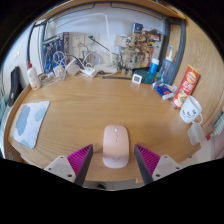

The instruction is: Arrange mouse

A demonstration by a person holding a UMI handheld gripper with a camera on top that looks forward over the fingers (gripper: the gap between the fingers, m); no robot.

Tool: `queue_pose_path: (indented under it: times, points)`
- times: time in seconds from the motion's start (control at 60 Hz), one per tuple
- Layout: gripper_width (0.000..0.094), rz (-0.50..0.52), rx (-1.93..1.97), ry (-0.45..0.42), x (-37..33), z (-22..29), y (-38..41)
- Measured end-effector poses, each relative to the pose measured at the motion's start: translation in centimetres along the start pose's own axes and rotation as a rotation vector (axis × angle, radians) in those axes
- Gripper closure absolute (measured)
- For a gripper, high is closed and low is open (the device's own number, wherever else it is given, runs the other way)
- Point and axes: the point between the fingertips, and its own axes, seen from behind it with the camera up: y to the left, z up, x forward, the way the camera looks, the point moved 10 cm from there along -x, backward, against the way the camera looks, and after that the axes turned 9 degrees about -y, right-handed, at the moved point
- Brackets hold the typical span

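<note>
A pale pink mouse (116, 145) lies on the round wooden table (90, 115), standing between my two fingers with a gap at each side. My gripper (114, 160) is open, its magenta pads (78, 158) to the left and right of the mouse's near end. A light blue mouse mat (31, 122) lies on the table well to the left of the fingers.
At the right stand a white mug (191, 109), a red snack packet (186, 86) and a small cup (196, 132). Bottles (34, 76), a small white cube clock (137, 77) and clutter line the table's far side. A chair (14, 82) is at the left.
</note>
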Motion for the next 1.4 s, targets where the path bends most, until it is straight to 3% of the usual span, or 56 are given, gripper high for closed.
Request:
queue_pose_path:
  times: [0.167, 0.217, 0.3, 0.45, 0.633, 0.717, 0.933, 1.133, 1.25, 1.4]
  points:
    - [0.0277, 0.04, 0.039, -0.001, 1.5, 0.8, 0.2]
    - [0.0501, 0.043, 0.057, 0.001, 1.7, 0.8, 0.3]
    - [0.0525, 0.039, 0.047, 0.01, 1.6, 0.8, 0.5]
    - [0.0684, 0.023, 0.042, 0.031, 1.6, 0.8, 0.7]
    - [0.0686, -0.007, 0.079, 0.072, 1.4, 1.3, 0.8]
    - [0.0685, -0.008, 0.118, 0.049, 0.1, 3.7, 1.3]
    - [0.0685, 0.032, 0.14, -0.209, -6.4, 17.6, 6.0]
    - [0.0685, 0.186, 0.148, -0.357, -10.9, 25.9, 16.5]
    - [0.0687, 0.262, 0.119, -0.32, -9.1, 25.2, 24.1]
    - [0.0686, 0.298, 0.058, -0.176, -3.7, 19.0, 32.1]
